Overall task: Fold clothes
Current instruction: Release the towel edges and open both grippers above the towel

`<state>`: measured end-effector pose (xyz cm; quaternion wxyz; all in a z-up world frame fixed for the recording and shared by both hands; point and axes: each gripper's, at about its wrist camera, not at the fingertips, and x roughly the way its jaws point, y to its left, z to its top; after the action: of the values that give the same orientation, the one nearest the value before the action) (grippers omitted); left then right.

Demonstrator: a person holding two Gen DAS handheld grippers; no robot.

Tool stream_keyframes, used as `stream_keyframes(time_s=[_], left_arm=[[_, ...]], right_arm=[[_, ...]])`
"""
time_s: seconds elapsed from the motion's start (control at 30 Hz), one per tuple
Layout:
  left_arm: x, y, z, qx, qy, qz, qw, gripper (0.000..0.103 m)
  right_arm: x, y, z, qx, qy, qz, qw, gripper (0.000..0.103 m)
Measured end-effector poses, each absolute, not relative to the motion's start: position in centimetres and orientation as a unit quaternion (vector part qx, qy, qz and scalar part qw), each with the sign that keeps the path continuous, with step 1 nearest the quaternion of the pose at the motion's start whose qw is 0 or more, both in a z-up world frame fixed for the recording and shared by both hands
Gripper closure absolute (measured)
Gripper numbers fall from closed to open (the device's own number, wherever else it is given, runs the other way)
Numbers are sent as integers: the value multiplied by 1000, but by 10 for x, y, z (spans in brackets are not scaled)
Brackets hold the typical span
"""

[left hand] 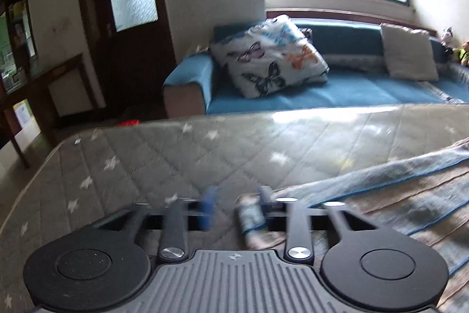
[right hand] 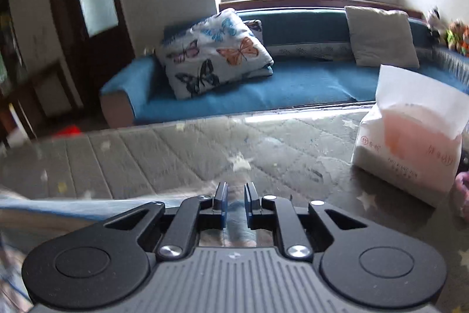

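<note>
A blue-and-brown striped garment (left hand: 381, 204) lies on the grey quilted star-print surface (left hand: 176, 160), spreading to the right of my left gripper (left hand: 236, 206). That gripper is open. A rolled edge of the garment rests against its right finger (left hand: 263, 195), with a gap to the blue left finger. In the right wrist view the garment (right hand: 44, 209) runs off to the left. My right gripper (right hand: 236, 195) is nearly closed, with a strip of the fabric pinched between its blue pads. Both views are blurred.
A white and pink tissue pack (right hand: 410, 148) stands on the surface at the right, with something pink at the frame edge beside it. Beyond the far edge is a blue sofa (left hand: 351, 90) with a butterfly cushion (left hand: 269, 60). A dark door and wooden furniture are on the left.
</note>
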<state>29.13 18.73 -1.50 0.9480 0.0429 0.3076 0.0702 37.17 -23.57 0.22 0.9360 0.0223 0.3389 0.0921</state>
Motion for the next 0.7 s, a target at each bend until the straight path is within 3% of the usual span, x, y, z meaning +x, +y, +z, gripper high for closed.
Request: stream_keyframes(time_s=[0.13, 0.4, 0.7], left_arm=[[282, 191, -19, 53, 327, 77, 940, 48], [219, 172, -18, 80, 341, 50, 935, 37], [125, 136, -25, 124, 341, 9, 932, 32]], right_arm=[[363, -226, 6, -17, 361, 103, 927, 78], [298, -218, 10, -64, 401, 155, 900, 57], [186, -211, 2, -127, 412, 217, 876, 52]])
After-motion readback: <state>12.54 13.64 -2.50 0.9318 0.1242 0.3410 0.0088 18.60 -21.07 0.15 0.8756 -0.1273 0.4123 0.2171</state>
